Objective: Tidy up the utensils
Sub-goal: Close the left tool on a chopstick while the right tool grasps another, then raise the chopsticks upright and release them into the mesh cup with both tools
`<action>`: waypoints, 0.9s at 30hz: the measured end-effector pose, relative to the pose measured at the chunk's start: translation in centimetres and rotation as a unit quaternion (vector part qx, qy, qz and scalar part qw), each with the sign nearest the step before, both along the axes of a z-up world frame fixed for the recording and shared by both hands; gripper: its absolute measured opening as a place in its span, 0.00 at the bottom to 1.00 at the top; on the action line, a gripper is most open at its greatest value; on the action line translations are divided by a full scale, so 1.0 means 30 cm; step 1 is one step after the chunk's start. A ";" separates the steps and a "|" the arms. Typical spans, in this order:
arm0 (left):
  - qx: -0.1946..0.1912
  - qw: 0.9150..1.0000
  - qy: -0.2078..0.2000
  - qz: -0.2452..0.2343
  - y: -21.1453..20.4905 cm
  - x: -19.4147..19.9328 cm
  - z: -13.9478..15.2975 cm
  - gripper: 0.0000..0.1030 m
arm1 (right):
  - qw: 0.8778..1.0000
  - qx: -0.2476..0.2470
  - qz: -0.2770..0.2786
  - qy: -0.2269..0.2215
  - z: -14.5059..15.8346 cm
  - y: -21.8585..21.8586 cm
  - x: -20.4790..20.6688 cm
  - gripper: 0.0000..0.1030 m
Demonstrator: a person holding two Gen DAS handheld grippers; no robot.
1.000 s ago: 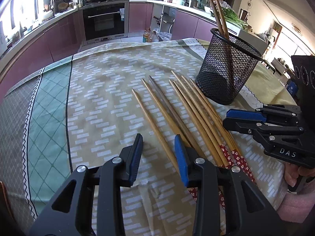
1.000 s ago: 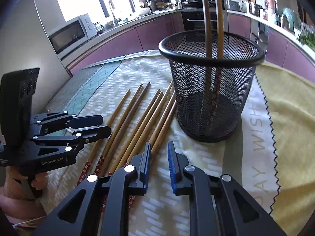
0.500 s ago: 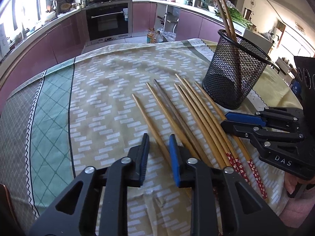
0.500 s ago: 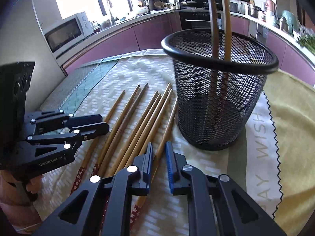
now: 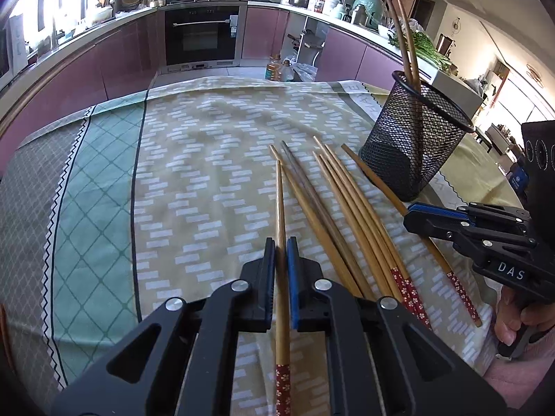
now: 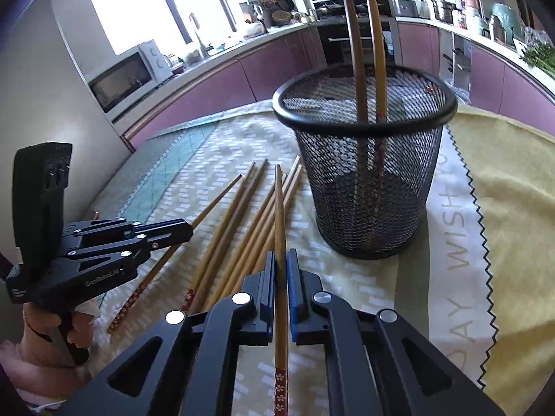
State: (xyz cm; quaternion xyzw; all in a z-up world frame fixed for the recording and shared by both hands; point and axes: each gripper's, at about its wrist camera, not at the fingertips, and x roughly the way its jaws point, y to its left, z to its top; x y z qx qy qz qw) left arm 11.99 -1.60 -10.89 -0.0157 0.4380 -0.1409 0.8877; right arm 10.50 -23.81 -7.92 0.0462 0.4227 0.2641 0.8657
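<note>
My left gripper (image 5: 281, 242) has its jaws closing on a wooden chopstick (image 5: 279, 201) with a red flowered end, the pads pressing its shaft. My right gripper (image 6: 281, 254) is likewise closing on another chopstick (image 6: 279, 208), pinched between the blue pads. Several more chopsticks (image 5: 350, 215) lie side by side on the tablecloth between the two grippers. A black mesh holder (image 6: 367, 187) stands upright just beyond them with two chopsticks inside. In the left wrist view the right gripper (image 5: 411, 211) shows at the right; in the right wrist view the left gripper (image 6: 189, 232) shows at the left.
A patterned tablecloth (image 5: 208, 173) covers the table, with a green checked band (image 5: 93, 208) on the left. Beyond the far edge are purple cabinets, an oven (image 5: 203, 34) and a microwave (image 6: 128, 76). A person's hand (image 5: 517, 315) holds the right gripper's handle.
Both grippers went from open to shut, each clamping a chopstick. Each held chopstick has swung out of the row into line with its gripper.
</note>
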 end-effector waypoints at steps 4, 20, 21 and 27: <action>-0.020 1.000 -0.008 -0.011 0.007 -0.029 0.045 0.07 | 1.000 0.012 0.013 -0.018 0.047 -0.012 -0.027 0.06; -0.130 0.983 -0.105 -0.081 0.041 -0.121 0.416 0.07 | 0.992 0.069 0.007 -0.106 0.257 -0.129 -0.078 0.06; -0.134 0.981 -0.112 -0.084 0.042 -0.123 0.439 0.07 | 0.991 0.073 0.004 -0.114 0.272 -0.140 -0.079 0.06; -0.151 0.973 -0.150 -0.094 0.024 -0.100 0.556 0.07 | 0.985 0.083 -0.005 -0.152 0.358 -0.191 -0.070 0.06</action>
